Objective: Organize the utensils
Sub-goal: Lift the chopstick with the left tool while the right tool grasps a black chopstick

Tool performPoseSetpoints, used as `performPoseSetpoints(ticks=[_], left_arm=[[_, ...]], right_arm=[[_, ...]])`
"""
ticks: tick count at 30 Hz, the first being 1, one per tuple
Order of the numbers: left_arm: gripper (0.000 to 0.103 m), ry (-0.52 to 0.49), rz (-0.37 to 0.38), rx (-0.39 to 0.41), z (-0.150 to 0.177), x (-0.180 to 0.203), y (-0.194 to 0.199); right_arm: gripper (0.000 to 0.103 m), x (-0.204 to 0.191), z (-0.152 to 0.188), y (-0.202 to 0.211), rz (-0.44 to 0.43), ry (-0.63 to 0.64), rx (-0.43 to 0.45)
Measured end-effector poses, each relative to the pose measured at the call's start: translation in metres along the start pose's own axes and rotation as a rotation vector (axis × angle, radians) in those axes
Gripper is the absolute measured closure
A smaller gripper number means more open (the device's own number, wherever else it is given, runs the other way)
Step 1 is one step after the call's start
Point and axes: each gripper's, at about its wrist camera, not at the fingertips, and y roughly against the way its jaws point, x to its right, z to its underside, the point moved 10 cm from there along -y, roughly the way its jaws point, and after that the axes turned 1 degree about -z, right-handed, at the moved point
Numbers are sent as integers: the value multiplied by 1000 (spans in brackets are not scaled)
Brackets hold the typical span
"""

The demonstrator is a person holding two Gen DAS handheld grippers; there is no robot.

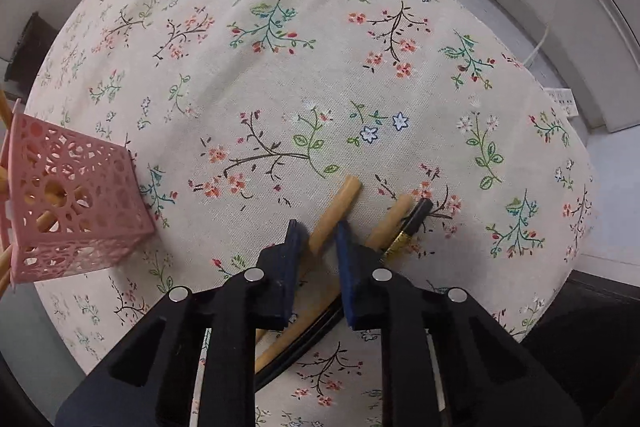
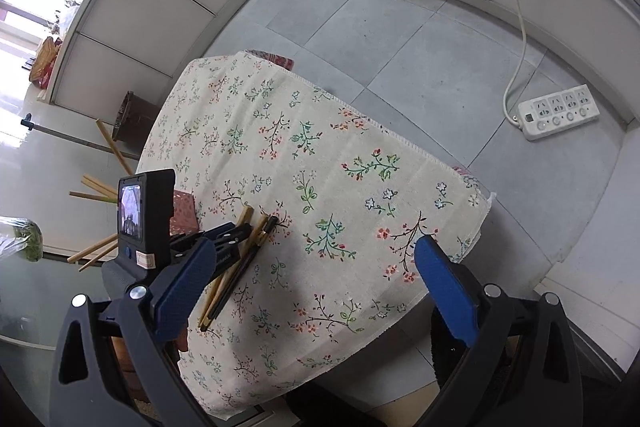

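Leftmost, seen from the left wrist, a pink basket (image 1: 76, 203) of pierced plastic stands at the cloth's (image 1: 280, 67) left edge, with wooden chopsticks (image 1: 48, 219) standing in it, their ends showing through the holes and past its rim. Right of the basket, at the near middle of the cloth, the left gripper (image 1: 318, 239) is down over a small bundle lying on the fabric: a tan chopstick (image 1: 336, 207) runs between its blue pads (image 1: 294, 255), and the jaws are narrow around it, though whether they actually pinch it I cannot tell. Just right of that stick, outside the right pad, lie a second tan stick (image 1: 390, 223) and a black one (image 1: 414, 221) with a gold band, side by side and touching. From the right wrist, the left gripper (image 2: 224, 239) shows at the cloth's (image 2: 320, 155) left side over the same bundle (image 2: 240, 259), sticks fanning out beneath it. Farther right, the right gripper (image 2: 316, 287) hangs above the near part of the cloth, jaws wide, nothing between its pads (image 2: 444, 287). Beyond the cloth's right corner, a white power strip (image 2: 558, 111) lies on the grey floor tiles (image 2: 400, 39).
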Motion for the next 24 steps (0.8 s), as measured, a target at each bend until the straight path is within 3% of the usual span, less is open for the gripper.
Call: performPoseSetpoints(ticks=[6, 9, 16, 20, 23, 24], left_arm=[[96, 5, -34, 150, 4, -2, 20], [97, 37, -16, 259, 7, -13, 53], [96, 74, 10, 405, 45, -16, 128], [96, 138, 13, 486, 70, -29, 164], [96, 198, 17, 545, 90, -41, 186], [96, 224, 25, 570, 98, -46, 194]], right_arm=[[6, -1, 6, -15, 27, -11, -35], [6, -5, 12, -30, 39, -28, -67], [9, -41, 13, -67, 99, 59, -76], [36, -57, 19, -96, 99, 52, -158], [70, -64, 19, -116, 134, 59, -205], [72, -65, 18, -121, 154, 64, -210]])
